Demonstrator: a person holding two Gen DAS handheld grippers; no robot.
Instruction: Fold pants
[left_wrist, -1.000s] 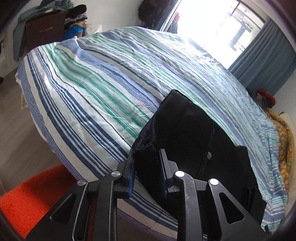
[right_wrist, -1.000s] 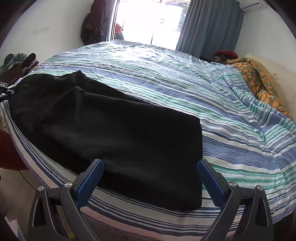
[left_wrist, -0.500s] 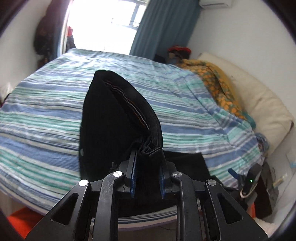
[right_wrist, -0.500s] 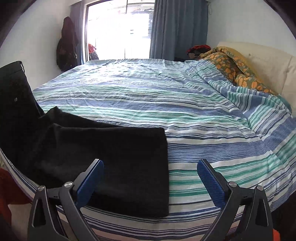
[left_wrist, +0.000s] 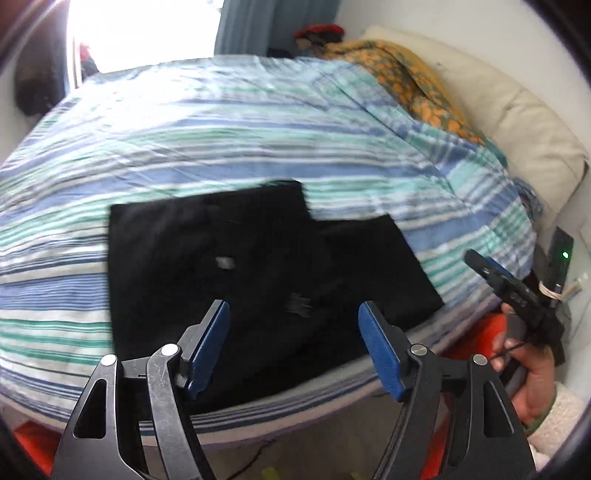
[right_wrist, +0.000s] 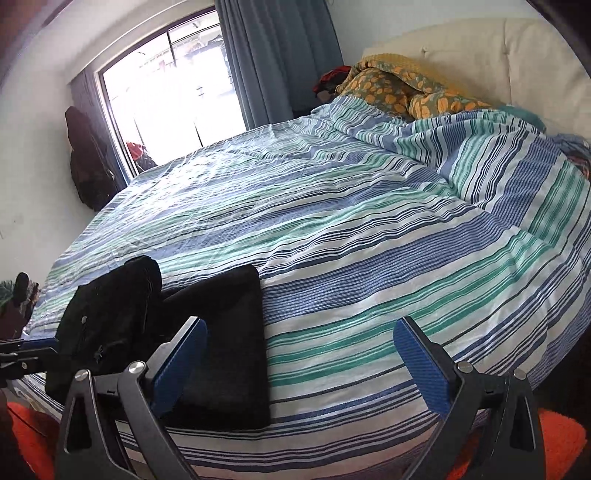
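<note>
The left gripper (left_wrist: 293, 341) has let go of the pants (left_wrist: 258, 273); its jaws now stand open above them. The waist end lies folded over the legs near the edge of the bed (left_wrist: 258, 147), so one fold looks done. The right gripper (right_wrist: 301, 360) is open and empty. The right view shows the top layer humped, while the left view is blurred.

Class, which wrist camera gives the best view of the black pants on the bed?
The left wrist view: the pants lie folded, whole outline visible, though blurred. The right wrist view shows them obliquely at lower left, partly hidden by a gripper finger.
</note>
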